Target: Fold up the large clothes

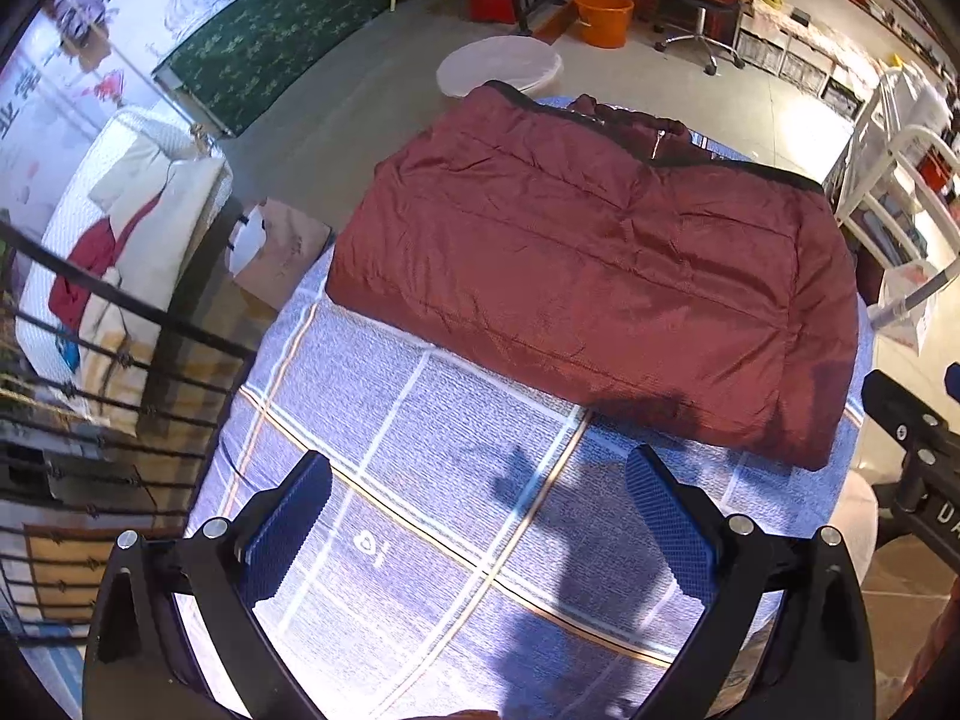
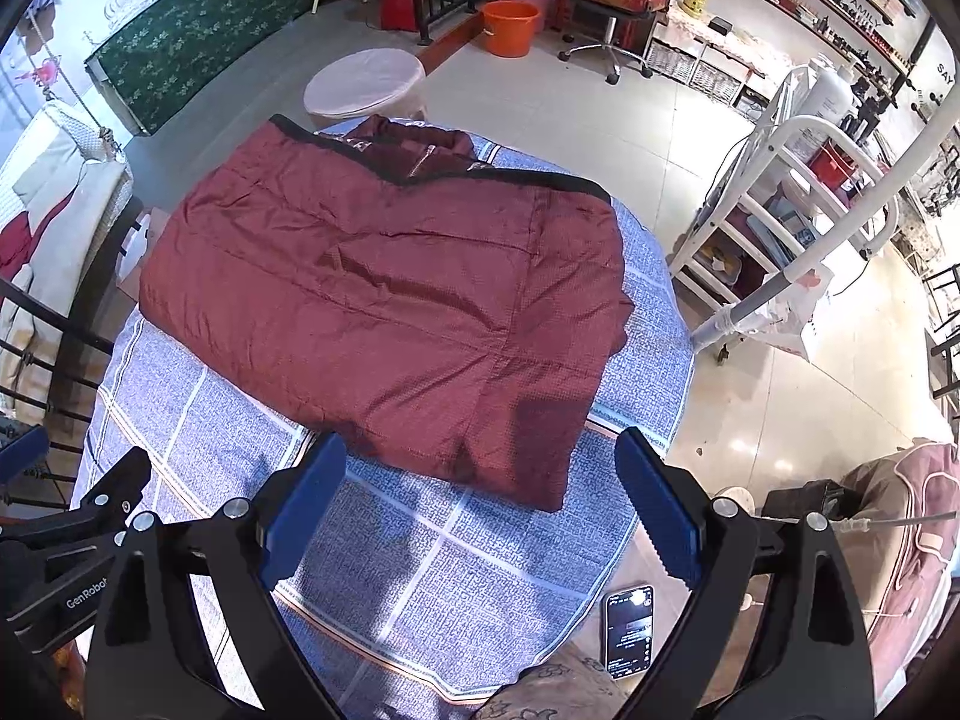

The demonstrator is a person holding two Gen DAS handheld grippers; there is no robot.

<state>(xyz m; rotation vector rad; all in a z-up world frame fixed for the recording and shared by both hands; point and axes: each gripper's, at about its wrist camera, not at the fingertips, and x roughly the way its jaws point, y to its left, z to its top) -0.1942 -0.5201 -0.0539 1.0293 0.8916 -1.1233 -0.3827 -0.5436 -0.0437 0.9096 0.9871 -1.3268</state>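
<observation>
Here the folded jacket lies crosswise, collar pointing away.

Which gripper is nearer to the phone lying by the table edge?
Right. The right gripper hangs open just above the phone, which sits beside its right finger. The left gripper, also open, is farther left over the checked cloth.

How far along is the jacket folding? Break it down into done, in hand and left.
Done: the dark red jacket lies on the blue checked cloth as a compact rectangle, no sleeves sticking out. In hand: nothing; the left gripper and right gripper hover short of it, jaws open and empty. Left: perhaps one more fold or some smoothing; I cannot tell if either is planned.
</observation>
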